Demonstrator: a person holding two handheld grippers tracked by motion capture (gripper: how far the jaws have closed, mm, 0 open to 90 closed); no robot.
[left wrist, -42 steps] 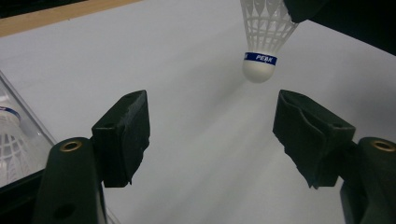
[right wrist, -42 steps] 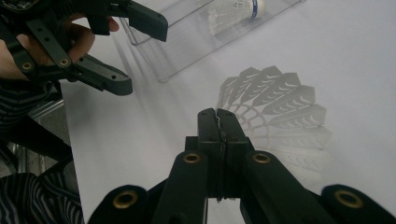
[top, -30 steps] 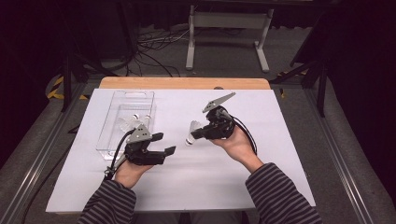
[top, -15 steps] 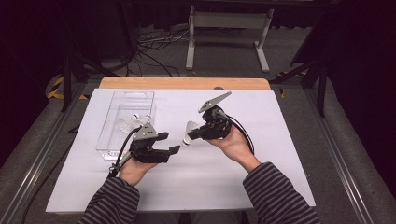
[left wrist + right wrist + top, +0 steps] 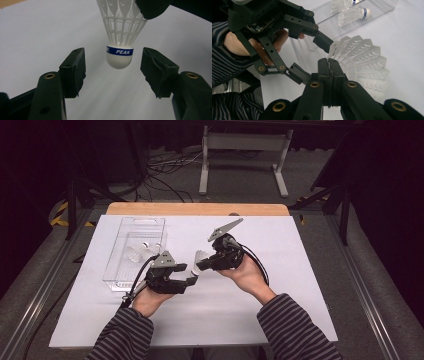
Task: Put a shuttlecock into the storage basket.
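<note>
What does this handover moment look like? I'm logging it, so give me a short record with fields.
held item: white shuttlecock, blue band marked PEAK
right hand-held gripper: shut on the shuttlecock's skirt edge
left hand-held gripper: jaws have just been closing, either side of the cork, not touching it
clear tray: holds more shuttlecocks
surface: white table

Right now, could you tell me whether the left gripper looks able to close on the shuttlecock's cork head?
Probably yes. The shuttlecock hangs cork-down between the left gripper pads, which have just been closing but stand apart from it, with nothing between. The right gripper pinches its skirt.
</note>
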